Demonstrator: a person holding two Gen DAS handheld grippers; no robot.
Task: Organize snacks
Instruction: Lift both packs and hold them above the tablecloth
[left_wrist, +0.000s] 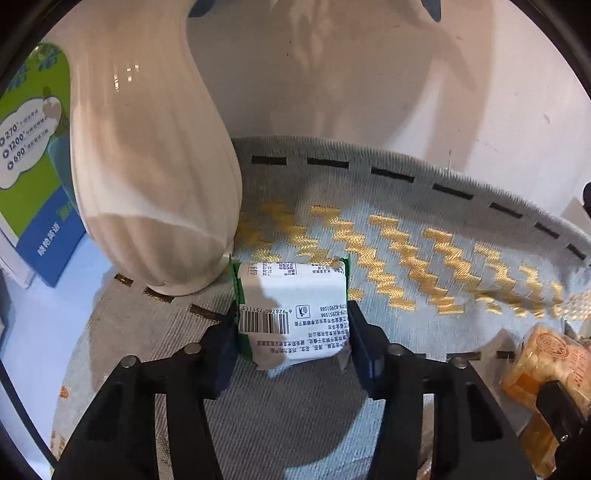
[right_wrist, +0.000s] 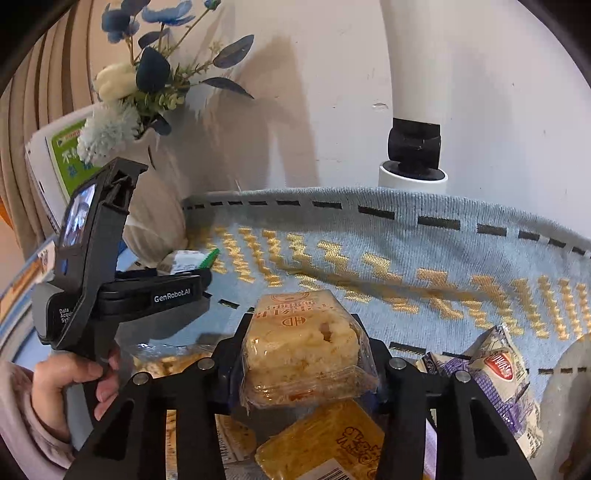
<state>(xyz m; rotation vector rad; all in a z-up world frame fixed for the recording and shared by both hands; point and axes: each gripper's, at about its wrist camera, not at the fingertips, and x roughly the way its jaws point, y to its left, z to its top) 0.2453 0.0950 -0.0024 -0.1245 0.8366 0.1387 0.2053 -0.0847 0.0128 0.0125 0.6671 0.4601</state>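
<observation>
Both grippers have a snack between their fingers. Left gripper (left_wrist: 293, 332) squeezes a small white packet (left_wrist: 291, 314) with a bar code and green edges. Its two dark pads sit tight on the packet's sides. The packet rests on the blue mat (left_wrist: 406, 206) with gold zigzags, just beside the foot of a tall white vase (left_wrist: 155, 177). A green and blue box (left_wrist: 33, 155) stands behind the vase, on the far left.

Right gripper (right_wrist: 301, 356) squeezes a clear-wrapped yellow cake (right_wrist: 299, 343) with a red stamp on top. The wrap bulges between the pads, so the grip looks firm. Under it lies a flat yellow snack pack (right_wrist: 325, 439), and more snacks are close by. A purple and white snack bag (right_wrist: 495, 384) lies to the right, near the cake. A person's hand (right_wrist: 74, 376) holds the left gripper's handle at the left of this view. Blue and white flowers (right_wrist: 147, 70) stick up from the vase, and a white pole (right_wrist: 413, 74) stands by the wall.

I think this is the grabbing step: each gripper has taken one snack, and neither is put away yet. I cannot see a box or tray for them. Next, each snack needs a gentle lift straight up. The left one must keep clear of the vase so it does not tip. The cake is soft, so squeezing harder could squash it.
</observation>
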